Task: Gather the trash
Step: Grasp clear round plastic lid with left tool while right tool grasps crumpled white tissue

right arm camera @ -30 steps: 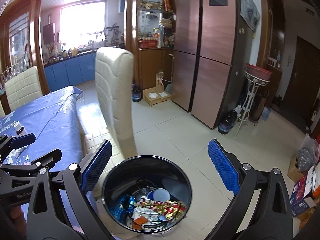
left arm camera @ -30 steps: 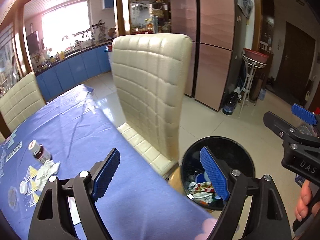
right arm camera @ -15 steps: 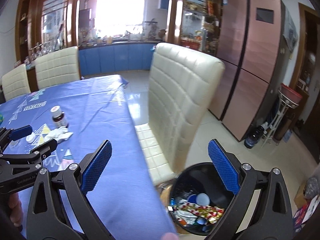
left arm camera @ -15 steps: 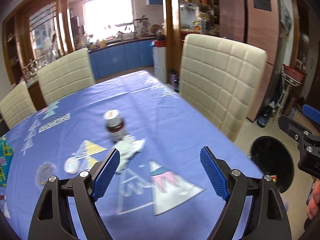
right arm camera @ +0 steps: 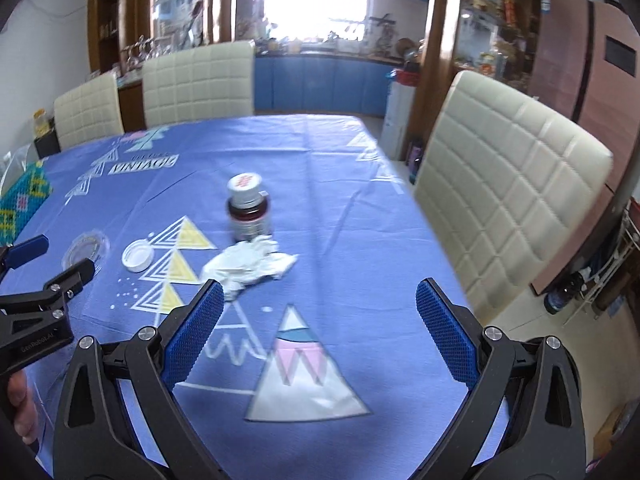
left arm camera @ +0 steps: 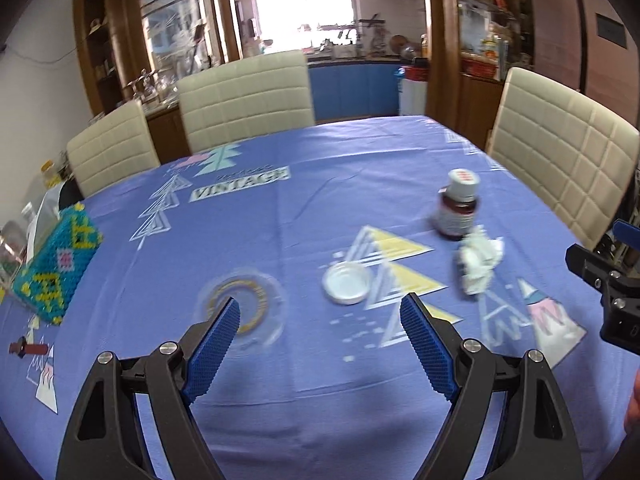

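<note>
A crumpled white tissue (left arm camera: 478,261) (right arm camera: 250,264) lies on the blue tablecloth (left arm camera: 320,208) (right arm camera: 320,200). Beside it stands a small brown bottle (left arm camera: 458,205) (right arm camera: 248,208) with a white cap. A white round lid (left arm camera: 345,282) (right arm camera: 138,256) and a clear round lid (left arm camera: 243,305) (right arm camera: 87,247) lie to the left. My left gripper (left arm camera: 320,344) is open and empty, above the table just short of the lids. My right gripper (right arm camera: 320,332) is open and empty, just short of the tissue.
Cream padded chairs stand at the far side (left arm camera: 244,96) and the right side (right arm camera: 508,184) of the table. A beaded tissue box (left arm camera: 56,264) sits at the left edge. Kitchen cabinets (right arm camera: 320,84) line the back wall.
Both grippers have swung left, away from the black trash bin on the floor, and now face the table. The bin has left both views. Both stay open and empty.
</note>
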